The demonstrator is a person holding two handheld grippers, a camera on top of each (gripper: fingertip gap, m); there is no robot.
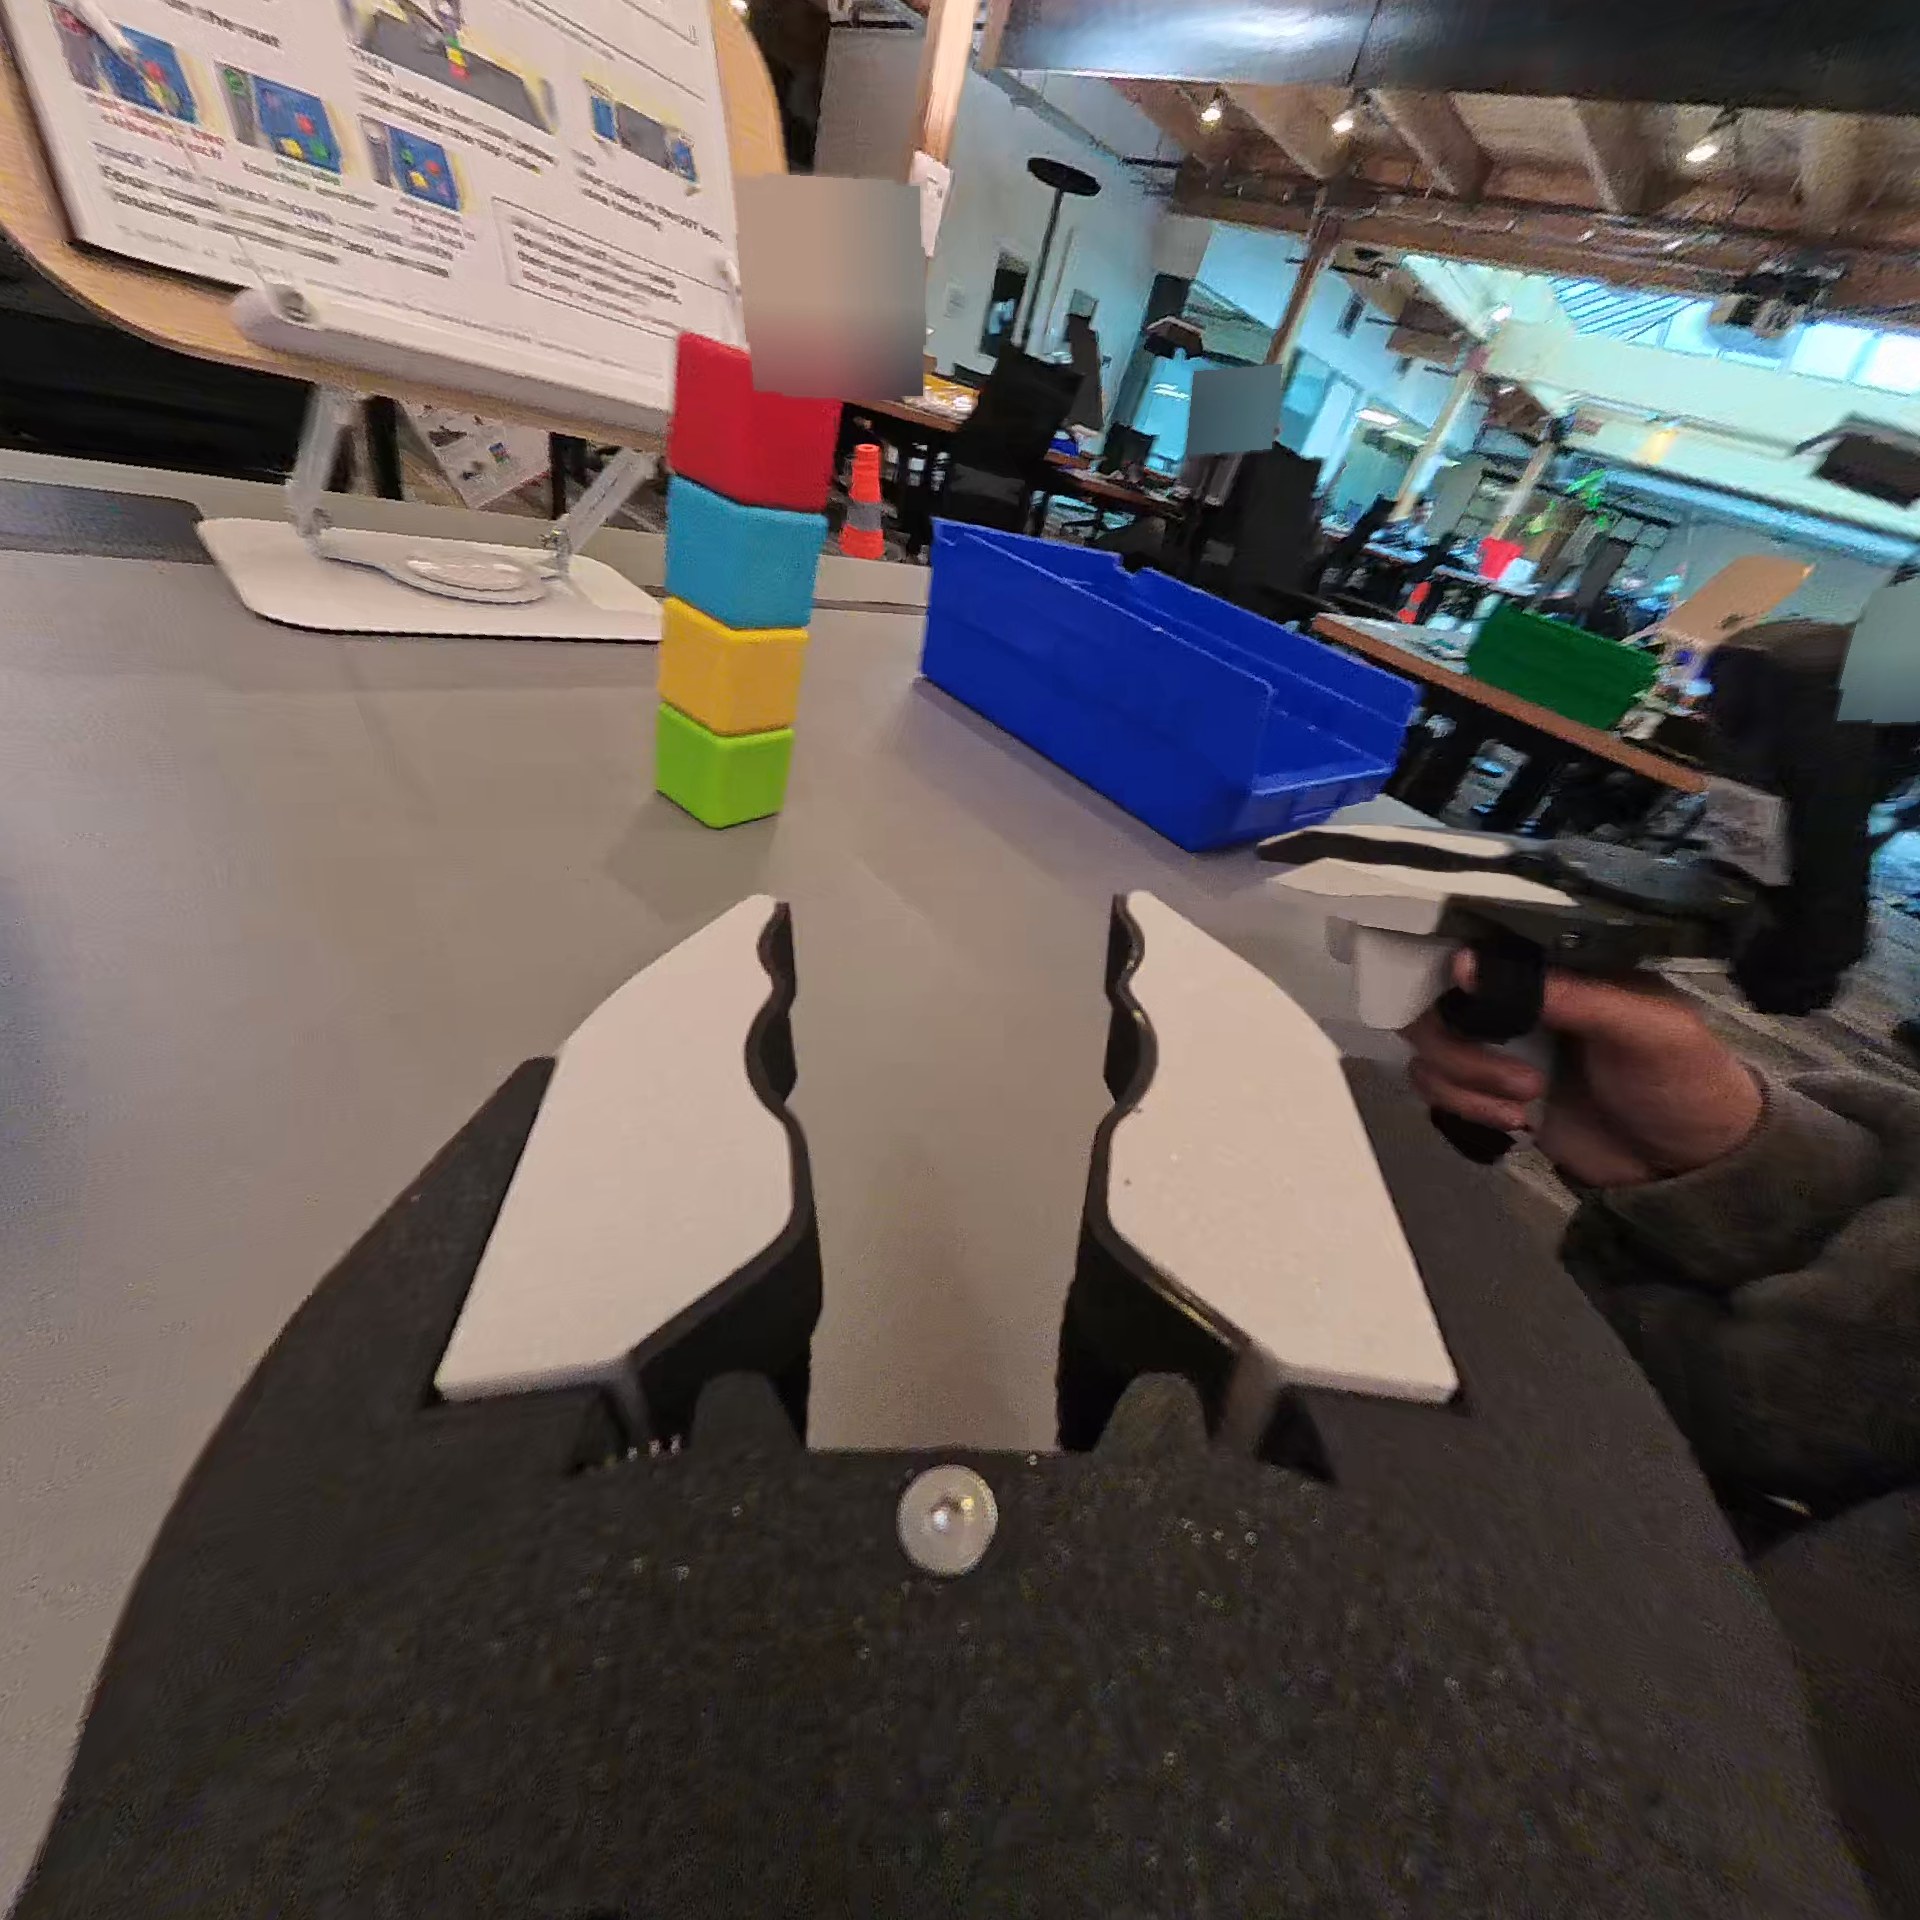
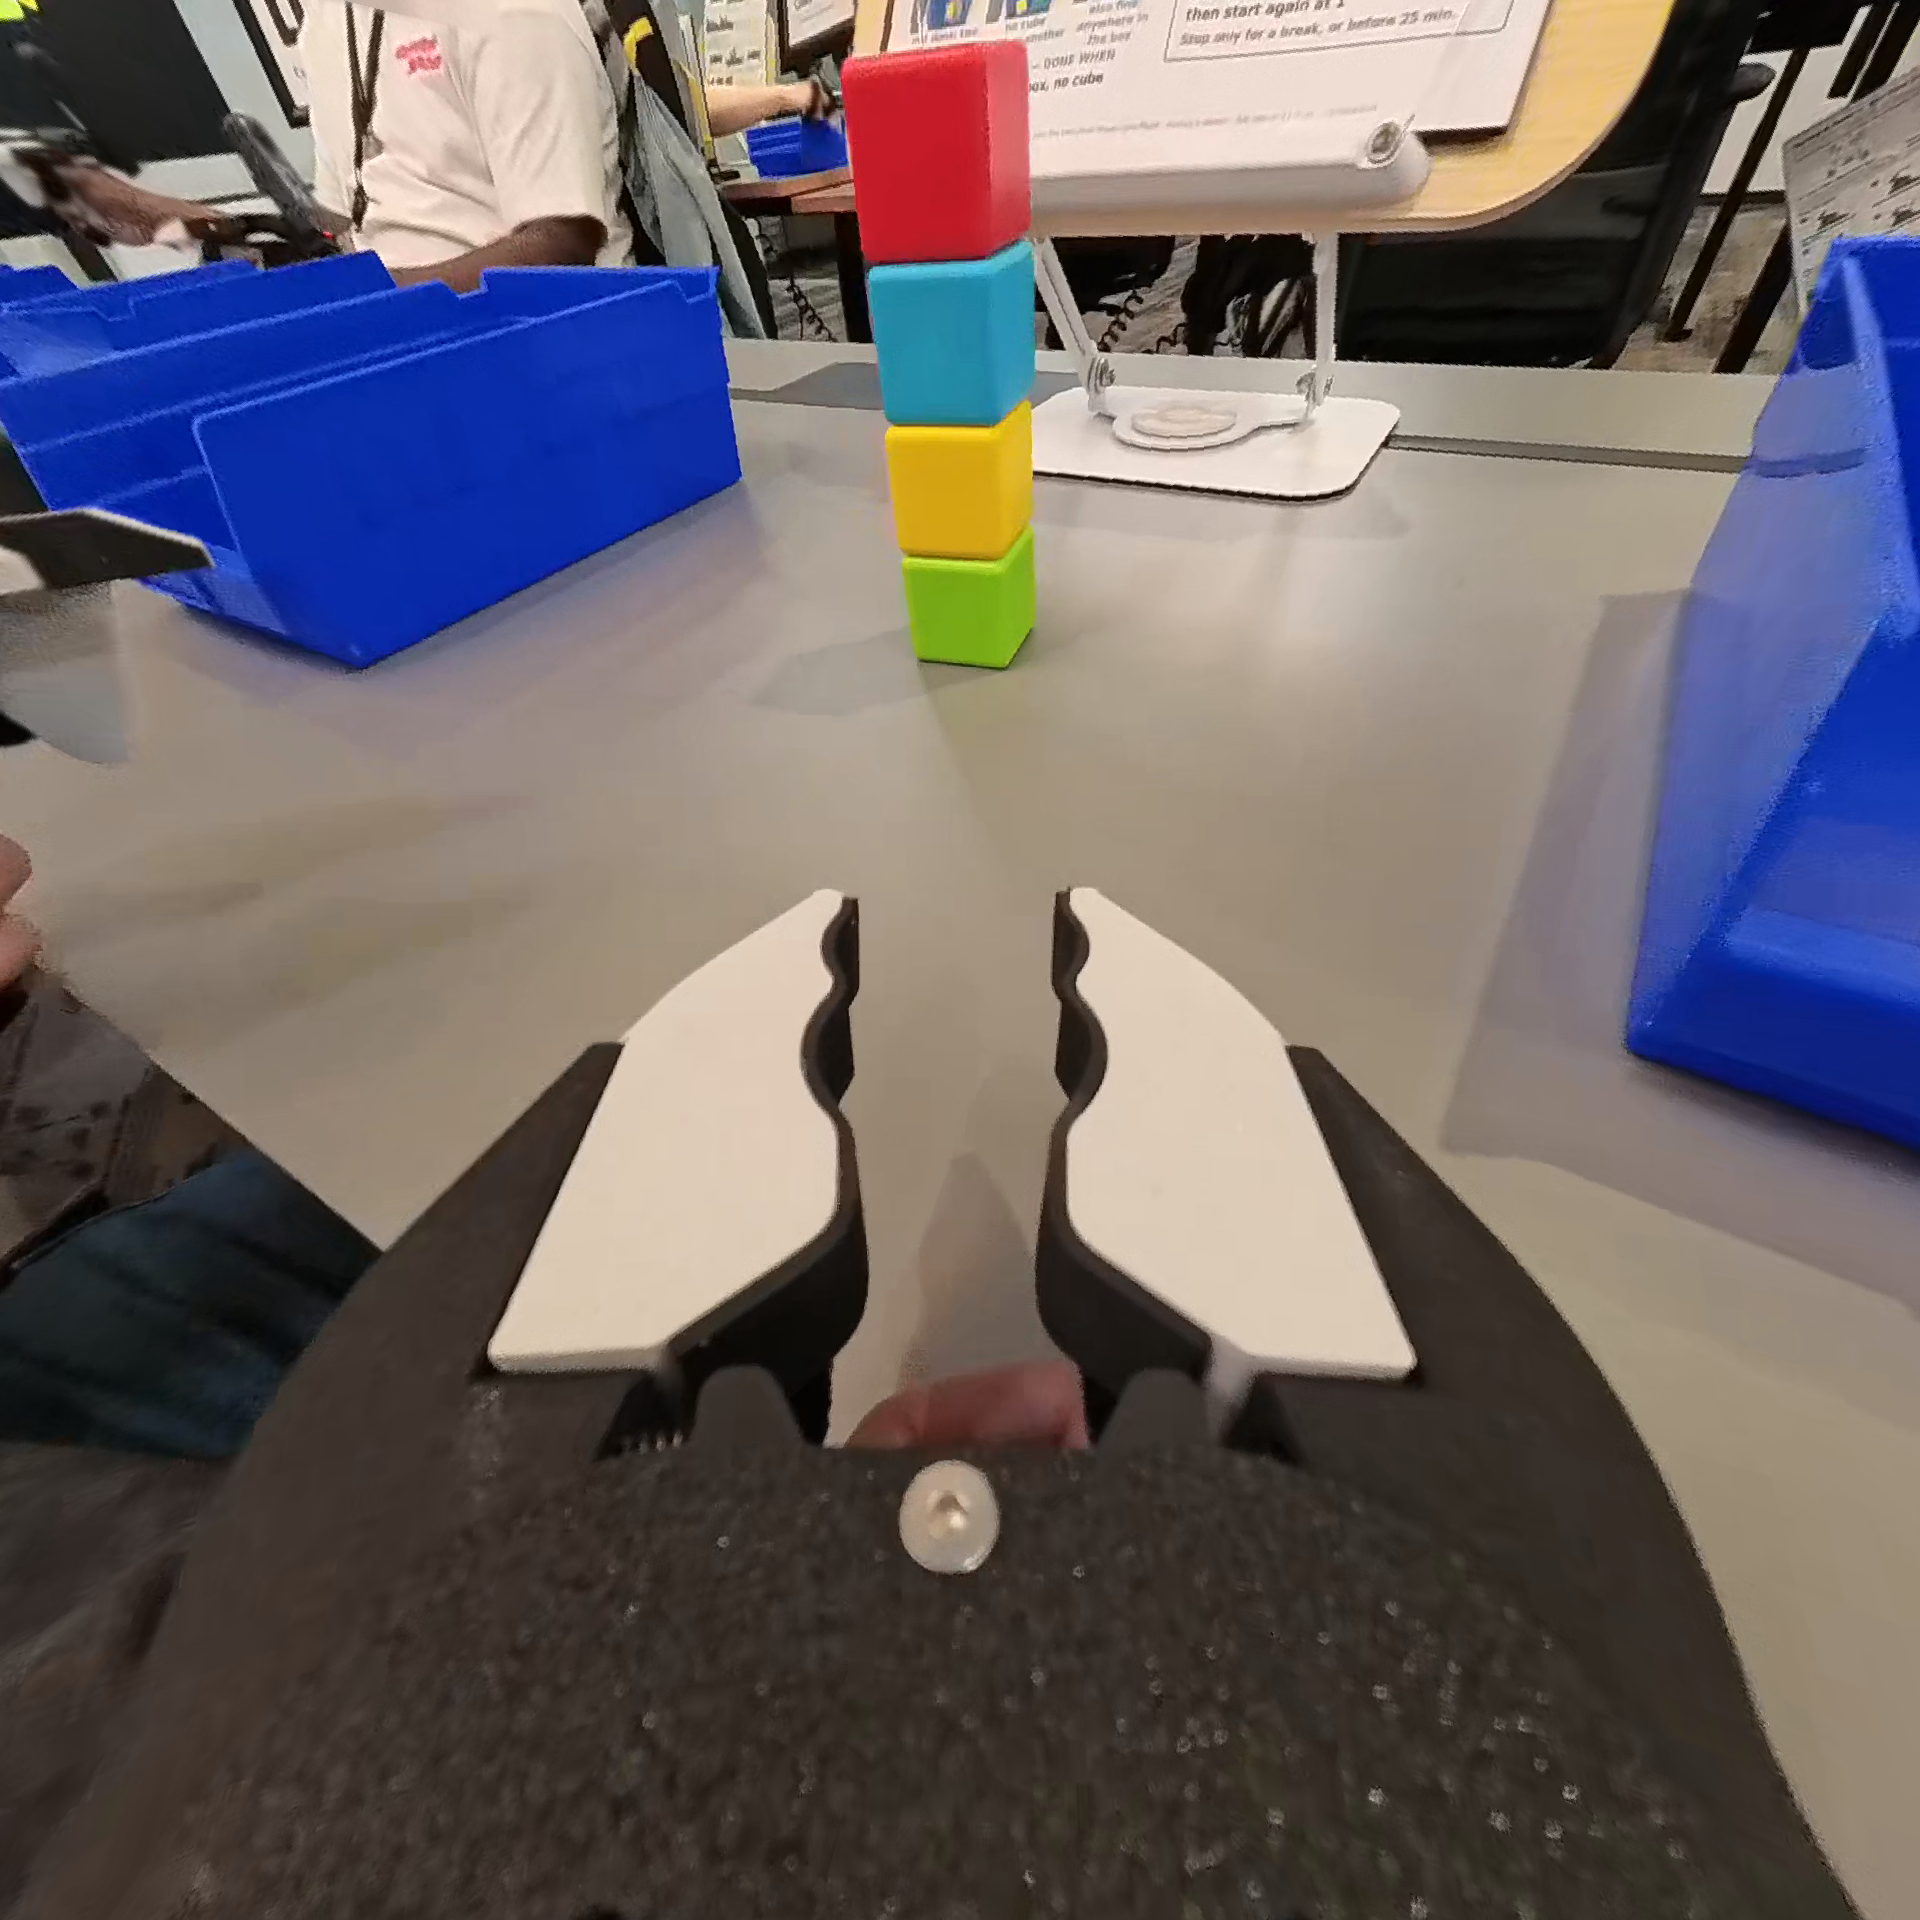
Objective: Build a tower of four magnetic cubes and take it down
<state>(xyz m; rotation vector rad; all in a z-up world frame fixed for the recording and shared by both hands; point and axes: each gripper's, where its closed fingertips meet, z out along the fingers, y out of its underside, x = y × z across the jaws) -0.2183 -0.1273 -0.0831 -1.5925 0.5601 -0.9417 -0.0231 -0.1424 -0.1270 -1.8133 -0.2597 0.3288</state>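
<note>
A tower of cubes stands upright on the grey table (image 1: 312,831): green cube (image 1: 722,767) at the bottom, then yellow cube (image 1: 732,665), light blue cube (image 1: 743,556) and red cube (image 1: 753,424) on top. In the right wrist view the same tower shows as green (image 2: 969,609), yellow (image 2: 961,480), blue (image 2: 951,338), red (image 2: 938,154). My left gripper (image 1: 945,914) is open and empty, well short of the tower. My right gripper (image 2: 956,904) is open and empty, facing the tower from a distance. The right gripper also shows in the left wrist view (image 1: 1351,868).
A blue bin (image 1: 1153,675) stands right of the tower in the left wrist view. In the right wrist view one blue bin (image 2: 395,447) is at the left and another blue bin (image 2: 1808,727) at the right. A white stand (image 2: 1216,436) holding an instruction sheet is behind the tower. People sit beyond the table.
</note>
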